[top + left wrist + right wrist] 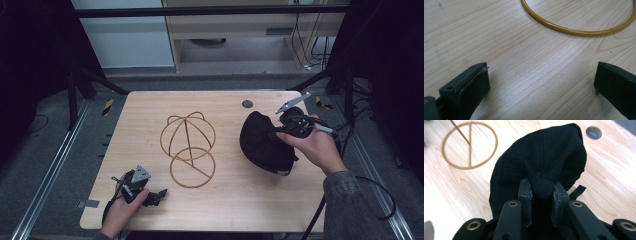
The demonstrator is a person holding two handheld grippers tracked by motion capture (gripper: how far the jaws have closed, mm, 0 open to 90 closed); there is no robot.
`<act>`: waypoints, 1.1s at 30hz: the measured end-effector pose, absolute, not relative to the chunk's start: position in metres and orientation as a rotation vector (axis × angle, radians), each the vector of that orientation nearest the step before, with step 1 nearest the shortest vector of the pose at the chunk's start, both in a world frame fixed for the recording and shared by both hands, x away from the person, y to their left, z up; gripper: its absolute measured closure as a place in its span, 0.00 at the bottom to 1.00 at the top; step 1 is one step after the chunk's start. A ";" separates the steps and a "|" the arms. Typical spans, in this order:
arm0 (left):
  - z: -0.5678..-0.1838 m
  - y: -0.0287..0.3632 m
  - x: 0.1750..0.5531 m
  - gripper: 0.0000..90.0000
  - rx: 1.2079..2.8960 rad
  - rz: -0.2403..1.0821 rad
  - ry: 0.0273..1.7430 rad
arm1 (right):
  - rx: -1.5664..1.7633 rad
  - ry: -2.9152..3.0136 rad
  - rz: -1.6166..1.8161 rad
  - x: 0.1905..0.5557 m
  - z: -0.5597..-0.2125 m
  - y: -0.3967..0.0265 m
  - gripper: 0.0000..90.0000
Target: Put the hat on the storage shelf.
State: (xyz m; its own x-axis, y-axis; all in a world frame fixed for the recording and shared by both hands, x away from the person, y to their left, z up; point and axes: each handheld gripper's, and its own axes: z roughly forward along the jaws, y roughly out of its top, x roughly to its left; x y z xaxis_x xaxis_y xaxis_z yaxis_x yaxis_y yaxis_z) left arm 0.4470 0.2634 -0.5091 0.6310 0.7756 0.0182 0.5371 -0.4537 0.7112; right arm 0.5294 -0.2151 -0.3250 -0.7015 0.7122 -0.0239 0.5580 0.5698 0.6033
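A black cap (262,142) hangs at the right of the wooden table (225,200), and my right gripper (278,131) is shut on a fold of its crown. In the right gripper view the pads pinch the bunched black cloth of the cap (541,165) at the right gripper (542,195), the rest drooping toward the table. A gold wire hat stand (188,147) stands at the table's middle, its round base lying flat. My left gripper (159,194) rests near the front left edge, jaws wide apart with bare wood between the fingers (471,87). The stand's base ring (574,30) curves beyond them.
A small grey round cap (247,104) is set into the table near its far edge, also seen as the grey disc (594,132). Metal rails and dark frame posts flank the table. Cables trail on the floor at the right.
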 end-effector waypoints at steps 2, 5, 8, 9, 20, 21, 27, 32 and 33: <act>-0.509 0.263 0.447 0.00 2.168 0.449 1.021 | 1.046 2.519 0.872 0.526 -0.320 -0.217 0.83; -0.509 0.263 0.447 0.00 2.168 0.449 1.021 | 1.041 2.496 0.919 0.521 -0.314 -0.219 0.83; -0.509 0.263 0.447 0.00 2.168 0.449 1.021 | 1.040 2.472 0.952 0.518 -0.310 -0.221 0.83; -0.509 0.263 0.447 0.00 2.168 0.449 1.021 | 1.040 2.466 0.964 0.517 -0.308 -0.222 0.83; -0.509 0.263 0.447 0.00 2.168 0.449 1.021 | 1.031 2.396 1.078 0.504 -0.292 -0.227 0.83; -0.509 0.263 0.447 0.00 2.168 0.449 1.021 | 1.031 2.390 1.090 0.503 -0.290 -0.227 0.83; -0.509 0.263 0.447 0.00 2.168 0.449 1.021 | 1.010 2.360 1.136 0.497 -0.278 -0.224 0.83; -0.509 0.263 0.447 0.00 2.168 0.450 1.021 | 0.981 2.350 1.157 0.494 -0.269 -0.219 0.83; -0.509 0.263 0.447 0.00 2.168 0.450 1.021 | 0.977 2.347 1.167 0.493 -0.267 -0.218 0.83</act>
